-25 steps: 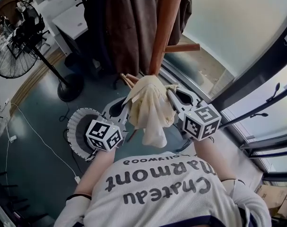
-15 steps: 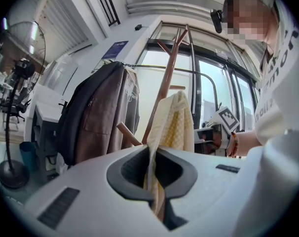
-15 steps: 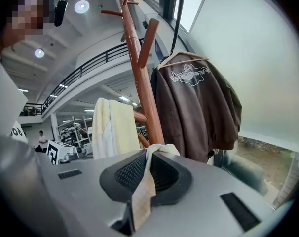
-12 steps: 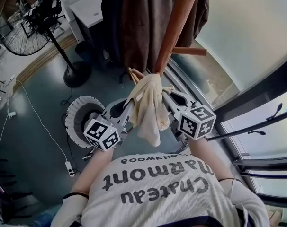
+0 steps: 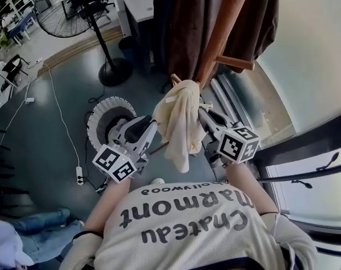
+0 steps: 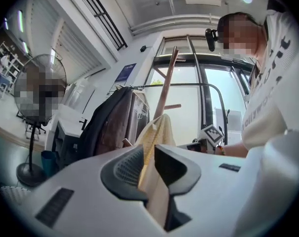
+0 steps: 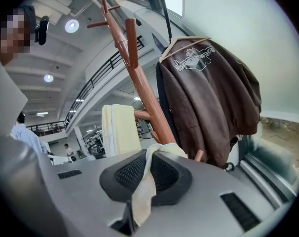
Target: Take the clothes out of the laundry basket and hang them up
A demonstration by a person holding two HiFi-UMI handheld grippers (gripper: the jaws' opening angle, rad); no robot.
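A cream cloth (image 5: 179, 117) hangs draped over a peg of the wooden coat rack (image 5: 224, 27), in front of the person's chest. My right gripper (image 5: 203, 114) is at its right side and is shut on a fold of it (image 7: 142, 191); the rest of the cloth (image 7: 121, 130) hangs by the pole (image 7: 139, 83). My left gripper (image 5: 152, 127) is just left of the cloth. Its jaws have just been opening, with a gap between the pads (image 6: 125, 164) and a strip of the cream cloth (image 6: 159, 132) still showing in it. The white laundry basket (image 5: 97, 117) stands on the floor below the left gripper.
A dark brown jacket (image 5: 187, 21) (image 7: 208, 98) hangs on the rack behind the cloth. A standing fan (image 5: 115, 71) is at the back left, a power strip (image 5: 80, 176) and cable lie on the floor, and a window frame (image 5: 305, 145) runs along the right.
My left gripper has drawn back to the left from the cloth and its jaws have parted. The right gripper has stayed shut on the cloth by the rack.
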